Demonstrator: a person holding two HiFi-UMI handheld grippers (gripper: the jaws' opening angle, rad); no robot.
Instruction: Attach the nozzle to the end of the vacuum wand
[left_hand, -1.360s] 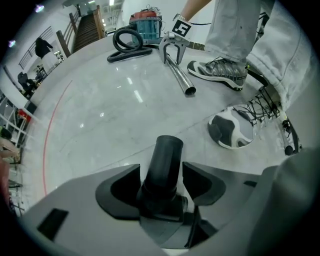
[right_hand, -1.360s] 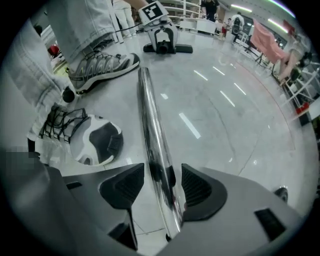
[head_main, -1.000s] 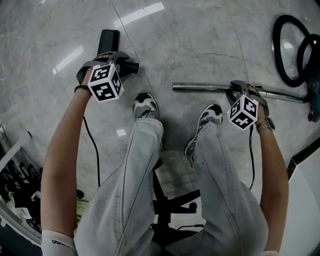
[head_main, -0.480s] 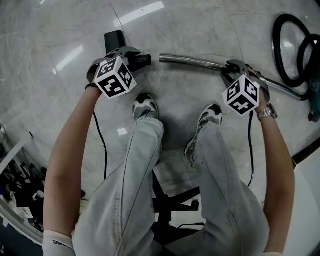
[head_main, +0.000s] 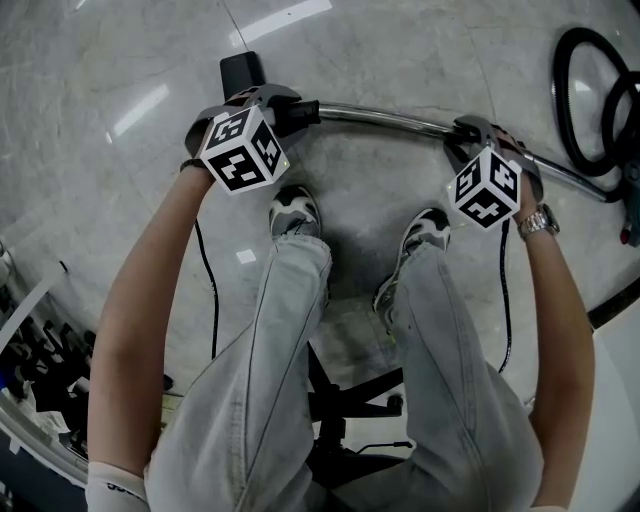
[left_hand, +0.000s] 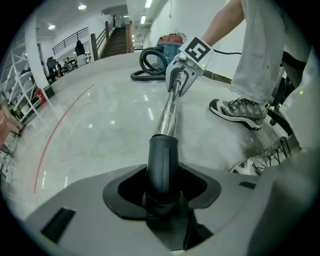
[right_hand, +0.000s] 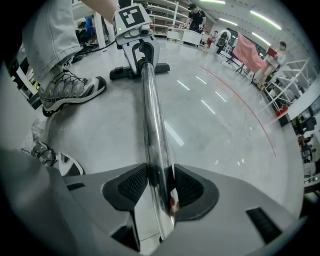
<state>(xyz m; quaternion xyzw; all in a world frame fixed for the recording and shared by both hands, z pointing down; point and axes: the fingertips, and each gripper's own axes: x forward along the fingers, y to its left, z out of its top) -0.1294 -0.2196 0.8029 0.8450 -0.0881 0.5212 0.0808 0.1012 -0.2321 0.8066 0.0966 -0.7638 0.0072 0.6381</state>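
The black nozzle (head_main: 243, 71) hangs off the floor in my left gripper (head_main: 275, 108). The jaws are closing on its round neck (left_hand: 162, 167), which sits between the pads. The chrome vacuum wand (head_main: 385, 120) runs right from there, and its free end meets the mouth of the nozzle's neck (head_main: 308, 108). How deep it sits I cannot tell. My right gripper (head_main: 478, 135) grips the wand (right_hand: 152, 125) further along, its jaws closing with the tube pressed between the ribbed pads. The left gripper (right_hand: 136, 37) and nozzle head (right_hand: 132, 72) show at the wand's far end.
The person sits on a chair with both shoes (head_main: 292, 212) on the marble floor just below the wand. A black hose (head_main: 590, 100) coils at the far right beside the vacuum's body (left_hand: 170, 42). Racks (head_main: 30, 370) stand at the lower left.
The left gripper carried the nozzle rightward and away from the feet. The right gripper lifted the wand and swung its free end left, until that end reached the nozzle's neck.
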